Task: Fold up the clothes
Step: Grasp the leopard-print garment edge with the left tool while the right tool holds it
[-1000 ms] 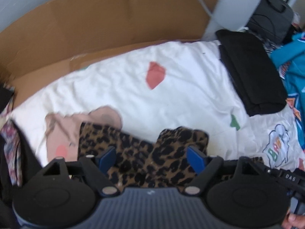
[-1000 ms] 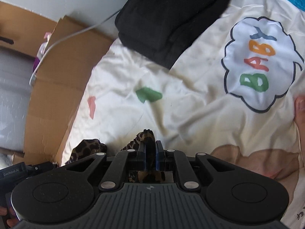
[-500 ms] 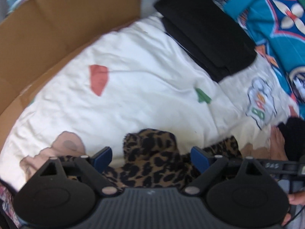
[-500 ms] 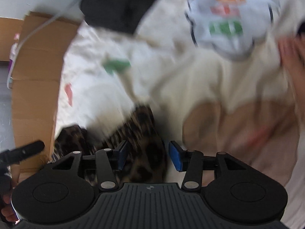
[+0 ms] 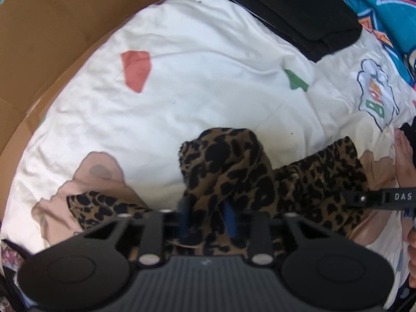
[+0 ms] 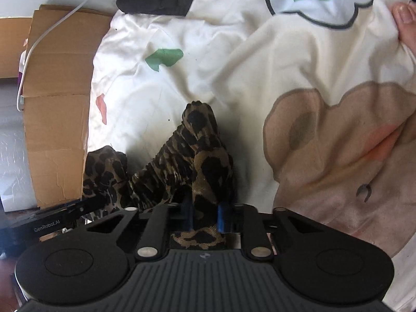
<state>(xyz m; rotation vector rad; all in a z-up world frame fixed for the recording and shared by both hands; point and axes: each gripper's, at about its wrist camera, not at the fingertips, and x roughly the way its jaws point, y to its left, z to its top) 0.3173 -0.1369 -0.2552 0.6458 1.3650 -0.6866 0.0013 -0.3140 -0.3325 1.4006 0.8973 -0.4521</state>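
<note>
Where a second ago only the right gripper [image 6: 204, 217] pinched cloth and the left gripper [image 5: 206, 218] stood spread above it, both now clamp the leopard-print garment [image 5: 234, 176] — jaws just closed, a bunched fold squeezed between the blue pads [image 5: 230, 219] in each wrist view. Both sit lower and closer to the fabric than before, the left view rolled so the folded black garment [image 5: 299, 13] slides toward the upper right. One leopard-print piece, crumpled on the white printed blanket [image 5: 208, 91] between the two tools. One black folded piece at the blanket's far edge, one cardboard sheet [image 5: 52, 26] alongside, one white cable [image 6: 52, 28] across it — and bare toes [image 6: 405, 23] on the blanket at the right.
</note>
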